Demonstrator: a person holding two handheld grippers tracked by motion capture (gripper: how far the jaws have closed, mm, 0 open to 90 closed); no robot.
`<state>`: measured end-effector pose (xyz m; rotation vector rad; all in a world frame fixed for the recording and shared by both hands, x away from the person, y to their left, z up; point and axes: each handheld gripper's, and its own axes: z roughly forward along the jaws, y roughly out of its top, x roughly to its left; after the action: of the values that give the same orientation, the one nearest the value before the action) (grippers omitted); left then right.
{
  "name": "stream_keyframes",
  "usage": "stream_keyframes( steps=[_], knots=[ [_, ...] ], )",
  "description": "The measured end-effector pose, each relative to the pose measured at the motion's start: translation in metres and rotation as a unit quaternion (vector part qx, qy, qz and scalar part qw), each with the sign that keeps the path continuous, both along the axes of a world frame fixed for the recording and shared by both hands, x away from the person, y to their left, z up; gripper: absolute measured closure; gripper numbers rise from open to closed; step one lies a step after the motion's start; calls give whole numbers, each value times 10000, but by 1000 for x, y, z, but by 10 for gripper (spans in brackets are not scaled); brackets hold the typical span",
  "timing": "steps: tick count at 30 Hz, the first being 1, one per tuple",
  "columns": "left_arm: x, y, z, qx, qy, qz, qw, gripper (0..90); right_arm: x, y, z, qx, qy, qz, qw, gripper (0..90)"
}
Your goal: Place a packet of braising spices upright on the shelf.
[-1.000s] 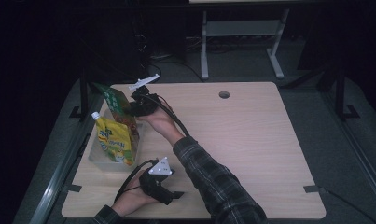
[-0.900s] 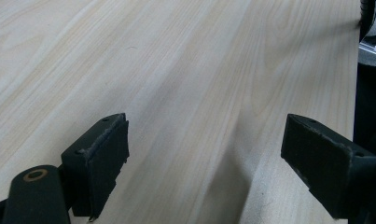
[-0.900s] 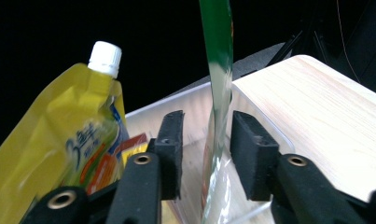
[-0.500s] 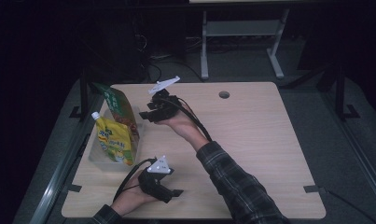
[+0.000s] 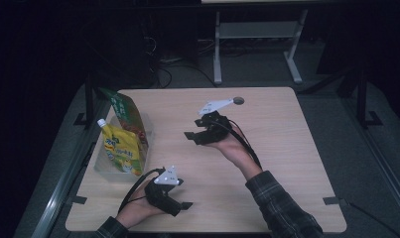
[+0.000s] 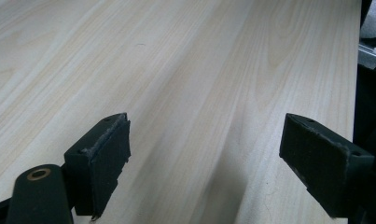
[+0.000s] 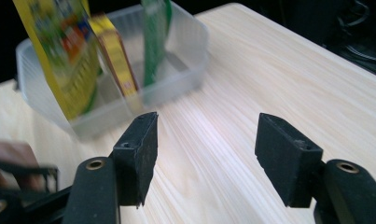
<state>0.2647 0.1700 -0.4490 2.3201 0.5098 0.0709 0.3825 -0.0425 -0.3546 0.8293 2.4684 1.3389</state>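
Clear bin [image 5: 104, 166] of pouches is found off to the right gripper [image 5: 193, 135]'s left; that gripper is released, empty, and nearer than the left gripper [image 5: 183, 204], also released.

High view overhead, facing table [image 5: 287, 148]; gripper views low, close, perhaps sharing tabletop.

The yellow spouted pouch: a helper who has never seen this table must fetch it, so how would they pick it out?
Find the wooden table, then the clear plastic bin at its left edge. The yellow pouch stands at the bin's near end; unlike the green packet behind it, it has a white screw cap.
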Motion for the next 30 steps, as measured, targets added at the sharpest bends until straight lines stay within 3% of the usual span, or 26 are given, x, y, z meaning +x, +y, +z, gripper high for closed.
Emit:
stream_keyframes(
  steps=[7,14,17,18,20,26,27,30],
  knots=[
    [0,2,1,-38,-40,8,10000,156,-16,-33,-18,-140,111,-203,9996,338],
    [0,4,1,-35,-57,51,10000,157,-44,-73,-42,-291,88,-516,9982,259],
    [0,5,1,-21,-67,49,10000,157,-52,-80,-46,-333,109,-546,9979,232],
    [0,6,0,-26,-53,58,10000,156,-60,-87,-52,-363,160,-538,9978,168],
    [1,6,0,-44,-66,64,9999,156,-69,-93,-57,-465,134,-560,9973,136],
    [1,7,-1,13,-69,43,10000,156,-90,-110,-68,-354,-15,-623,9974,91],
    [1,7,-3,-56,-85,79,9999,156,-96,-114,-74,-381,-9,-674,9970,84],
    [1,7,-4,-6,-122,61,9999,155,-103,-116,-81,-485,5,-742,9961,66]
  ],
)
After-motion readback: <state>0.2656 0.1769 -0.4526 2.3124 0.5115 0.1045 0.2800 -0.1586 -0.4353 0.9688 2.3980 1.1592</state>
